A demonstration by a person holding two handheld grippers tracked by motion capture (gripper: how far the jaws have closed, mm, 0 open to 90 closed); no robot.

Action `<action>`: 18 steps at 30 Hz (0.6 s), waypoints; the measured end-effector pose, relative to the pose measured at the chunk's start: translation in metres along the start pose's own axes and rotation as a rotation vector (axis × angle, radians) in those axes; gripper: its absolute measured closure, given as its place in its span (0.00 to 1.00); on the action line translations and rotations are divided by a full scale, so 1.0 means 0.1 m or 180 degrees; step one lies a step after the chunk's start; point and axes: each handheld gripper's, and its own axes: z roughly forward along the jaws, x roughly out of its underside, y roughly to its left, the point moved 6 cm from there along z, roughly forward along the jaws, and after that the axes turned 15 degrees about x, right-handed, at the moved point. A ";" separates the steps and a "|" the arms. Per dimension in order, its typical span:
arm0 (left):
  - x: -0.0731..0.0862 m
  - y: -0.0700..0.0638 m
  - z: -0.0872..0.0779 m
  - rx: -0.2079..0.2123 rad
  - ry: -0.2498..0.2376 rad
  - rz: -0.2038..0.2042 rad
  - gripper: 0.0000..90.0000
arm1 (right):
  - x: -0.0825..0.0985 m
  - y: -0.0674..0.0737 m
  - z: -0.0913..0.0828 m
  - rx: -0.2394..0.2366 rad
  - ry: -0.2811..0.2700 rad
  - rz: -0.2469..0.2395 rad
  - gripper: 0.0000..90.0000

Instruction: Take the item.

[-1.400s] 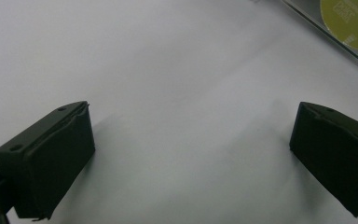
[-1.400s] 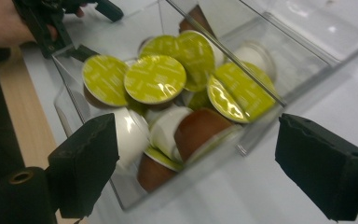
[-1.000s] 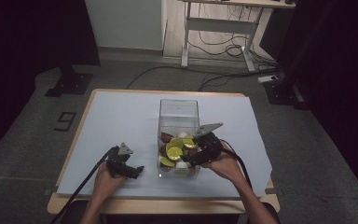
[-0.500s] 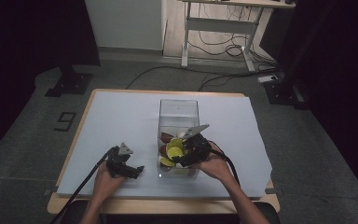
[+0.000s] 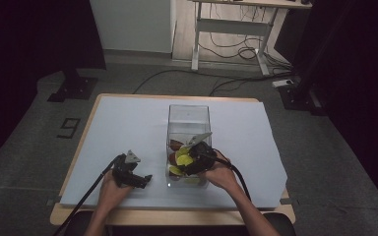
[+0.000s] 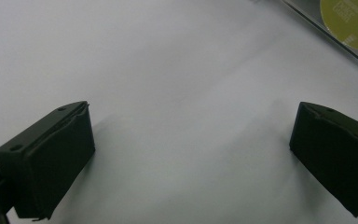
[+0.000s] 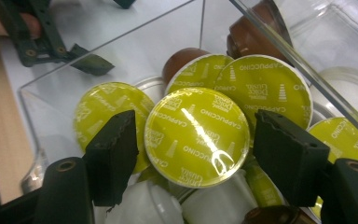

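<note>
Black right tongs (image 7: 193,140) down inside the clear box (image 5: 189,114), jaws partway apart and just now closing in, straddling a yellow-green capsule (image 7: 196,136) marked CAPPUCCINO. Left pad right at the capsule's foil rim, right pad just beside it with a thin gap; no firm squeeze visible yet. Lying lid up on top of the heap, slightly tilted, that capsule. Around it more yellow-green capsules (image 7: 261,86), a brown capsule (image 7: 249,35) leaning against the far wall, white capsules (image 7: 144,207) underneath near the jaws. Seen from above, right tongs (image 5: 189,162) reaching into the near half of the box, right hand (image 5: 222,173) at the box's near right corner.

Left tongs (image 6: 191,154) wide apart, holding nothing, hovering close over the white sheet (image 6: 168,60). From above, left tongs (image 5: 140,179) just left of the box, apart from it, gripped by the left hand (image 5: 112,189), cable trailing off the near edge. Box near the middle of the table (image 5: 91,115), toward the person's side.
</note>
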 end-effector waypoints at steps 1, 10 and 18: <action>0.00 0.00 0.00 0.0001 0.0000 -0.0001 0.00 | 0.00 0.00 0.01 0.0016 0.0010 -0.0013 0.34; 0.00 0.00 0.00 0.0003 -0.0001 -0.0006 0.00 | 0.00 0.01 0.07 0.0056 0.0091 -0.0021 0.40; 0.00 0.00 0.00 0.0003 -0.0001 -0.0006 0.00 | 0.00 0.02 0.08 0.0066 0.0143 -0.0021 0.42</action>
